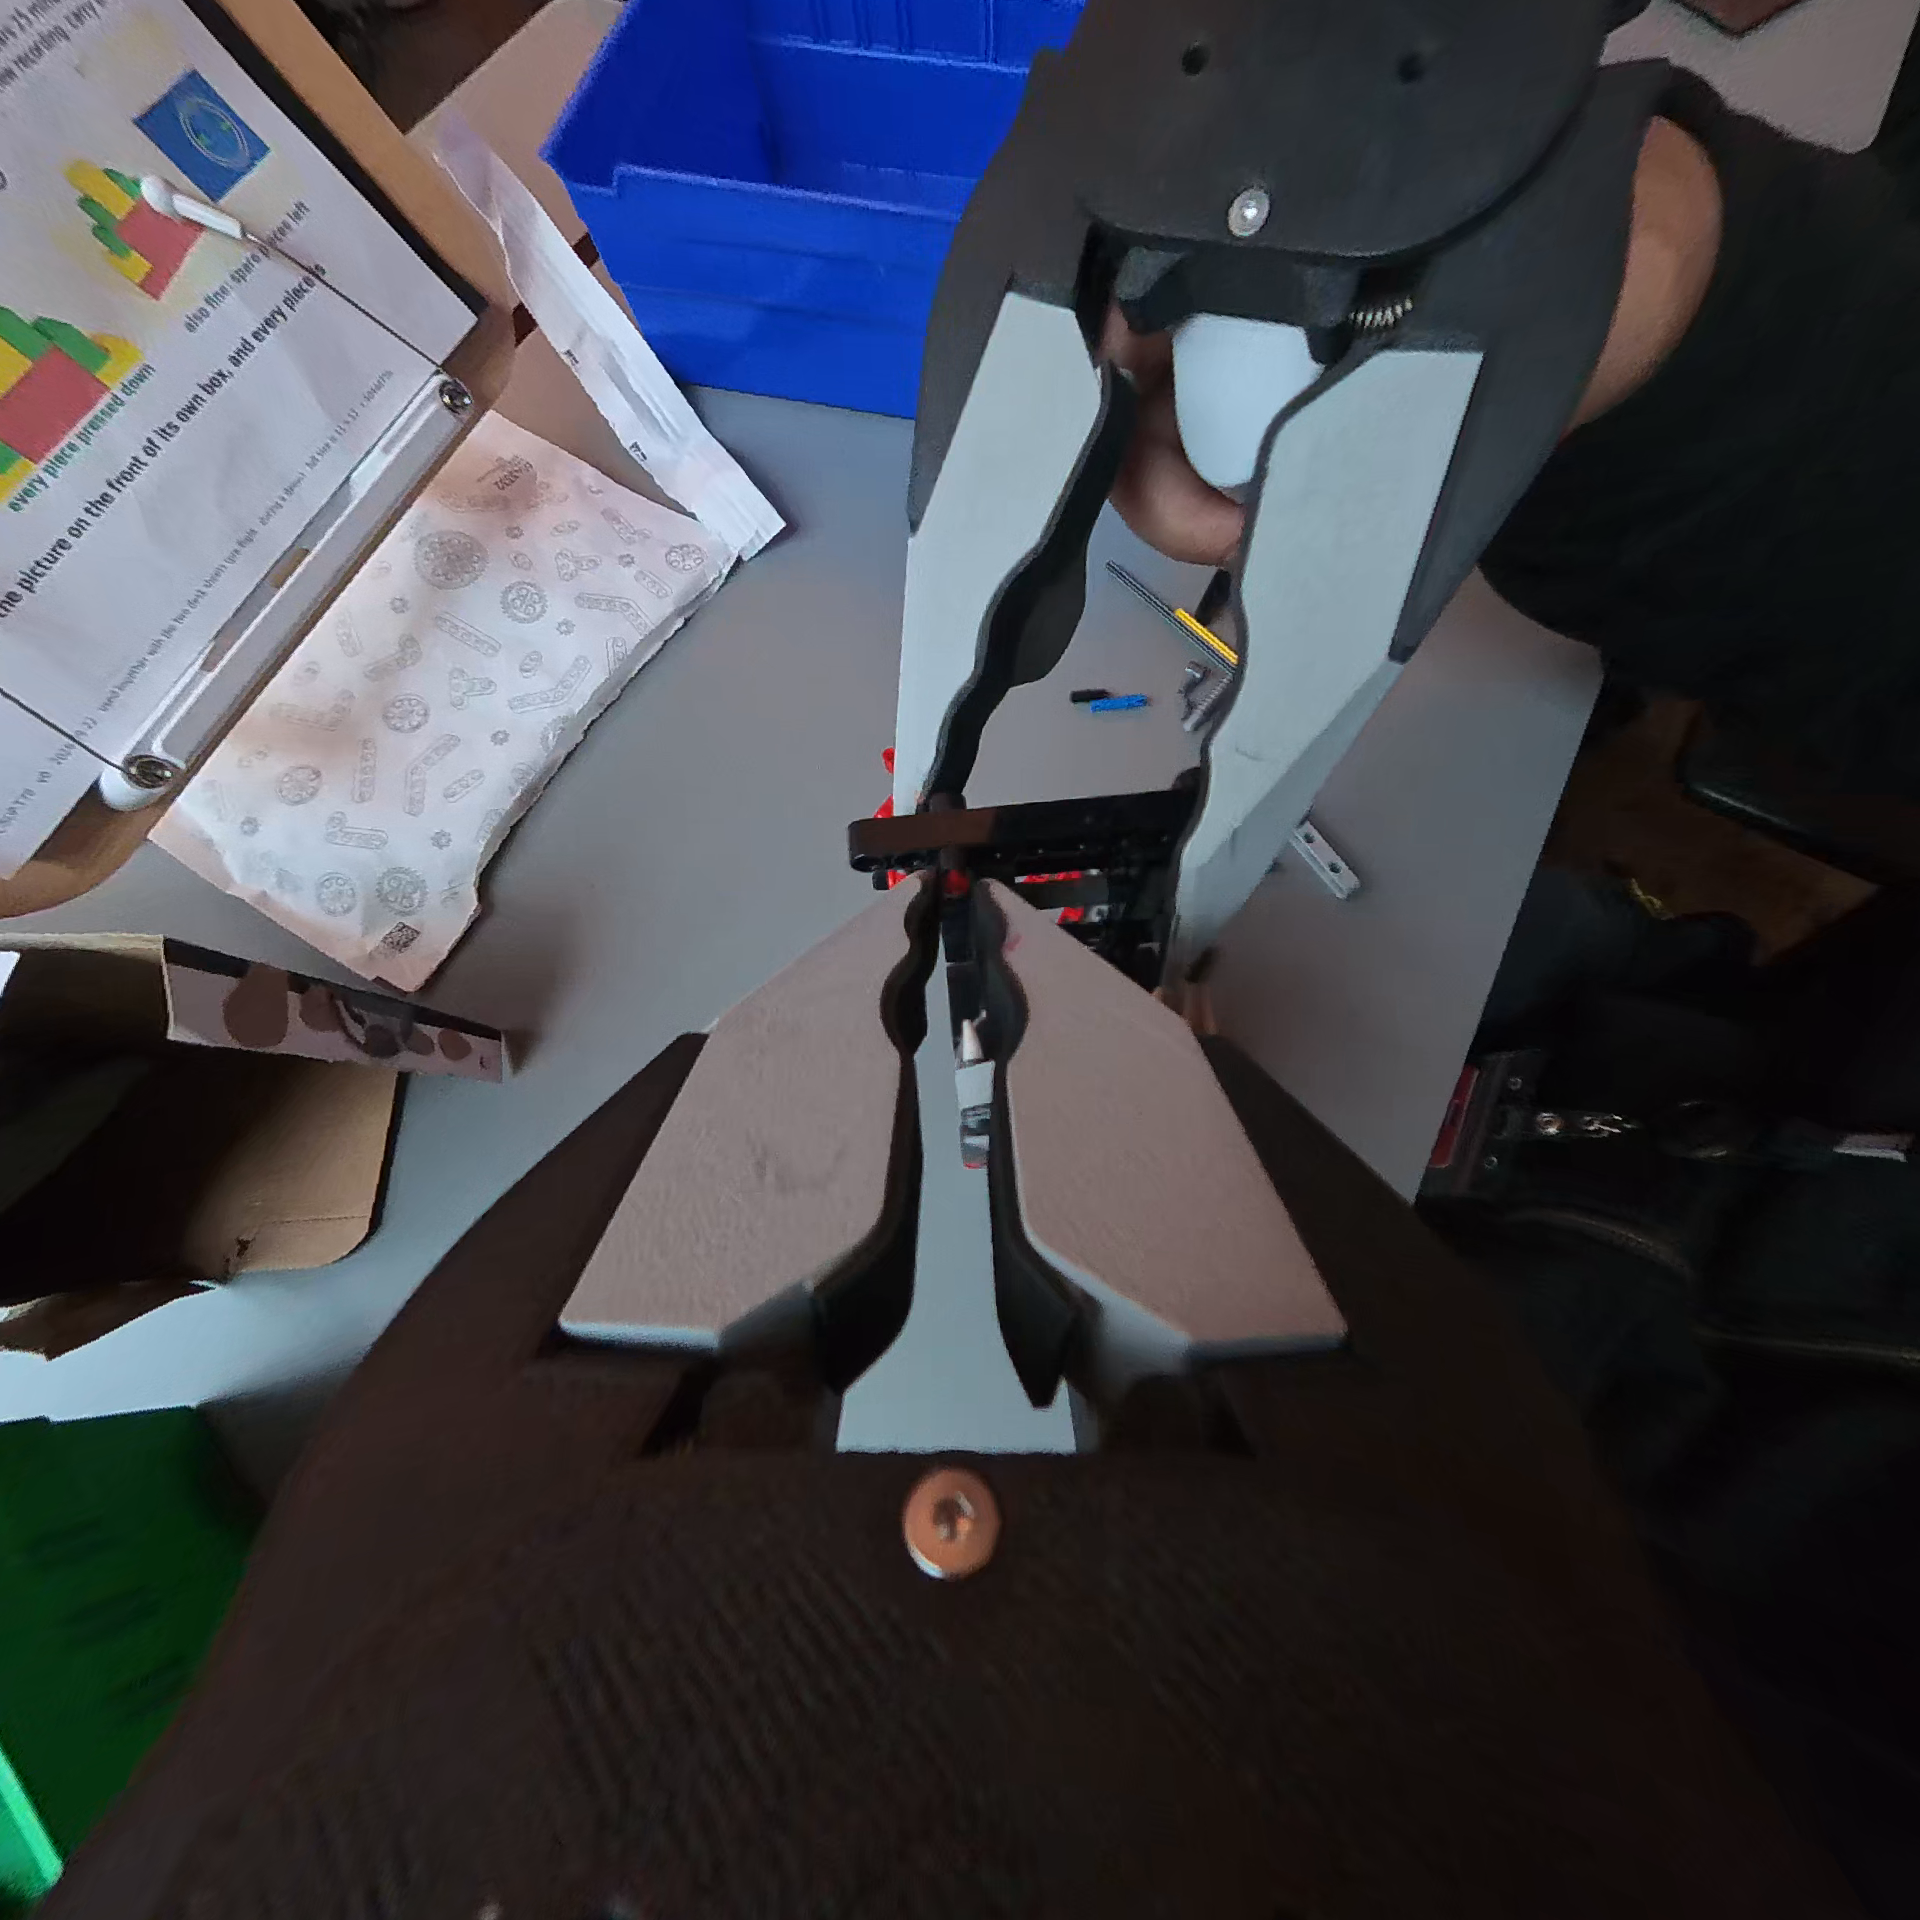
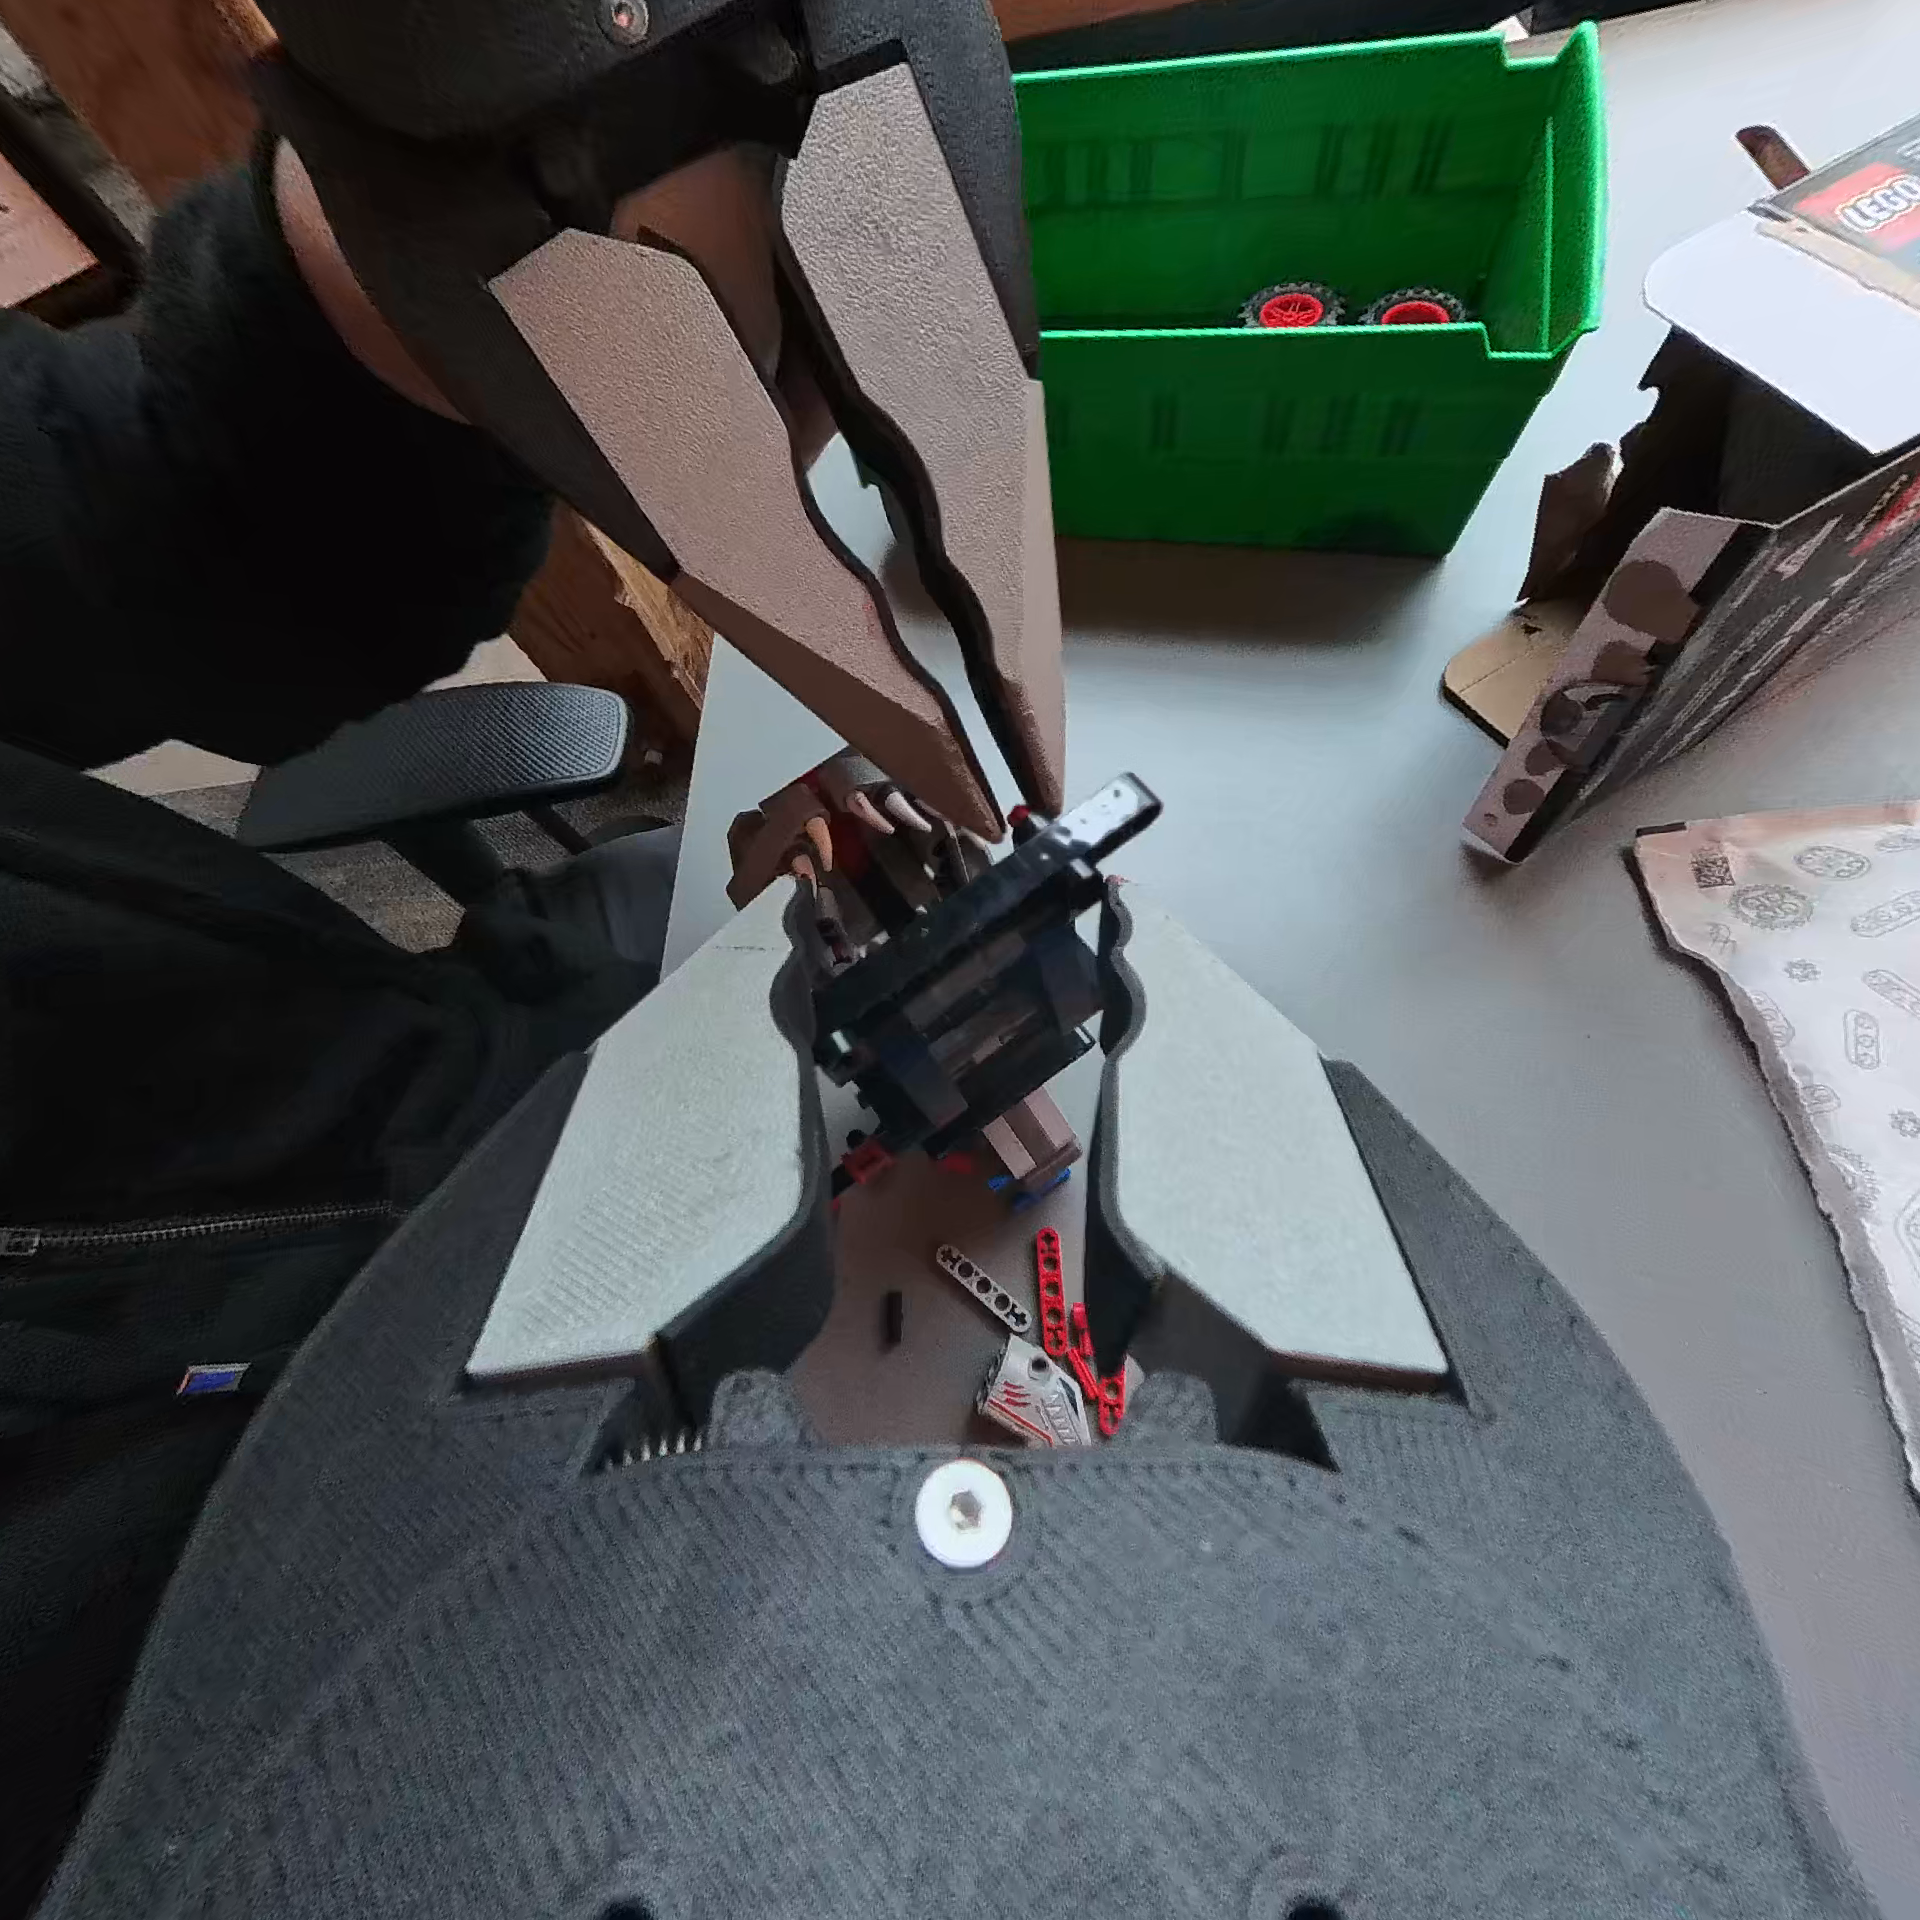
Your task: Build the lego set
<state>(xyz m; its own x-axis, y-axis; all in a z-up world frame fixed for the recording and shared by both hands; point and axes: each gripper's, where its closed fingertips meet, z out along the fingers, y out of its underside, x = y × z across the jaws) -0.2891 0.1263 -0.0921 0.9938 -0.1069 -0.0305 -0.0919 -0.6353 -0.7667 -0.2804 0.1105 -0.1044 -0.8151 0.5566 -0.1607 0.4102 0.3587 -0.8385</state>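
My right gripper (image 2: 954, 914) is shut on a black lego assembly (image 2: 966, 1018) and holds it above the grey table (image 2: 1351, 831). A black beam (image 2: 1112, 805) sticks out at the assembly's far end. My left gripper (image 2: 1023, 821) comes down from the upper left, with its tips shut on a small red pin at that beam. In the left wrist view, my left gripper (image 1: 951, 904) pinches the pin right under the beam (image 1: 904, 836). There the right gripper (image 1: 1055, 873) reaches in from above with the assembly (image 1: 1081, 831) between its fingers.
Loose red beams (image 2: 1049, 1288), a grey beam (image 2: 982, 1288) and a blue pin (image 1: 1120, 703) lie on the table. A green bin (image 2: 1299, 436) holds red wheels (image 2: 1294, 309). Around stand a blue bin (image 1: 790, 208), a torn paper bag (image 1: 447, 675), a clipboard (image 1: 156, 364) and the opened lego box (image 2: 1766, 582). The tips of both grippers are at nearly the same place.
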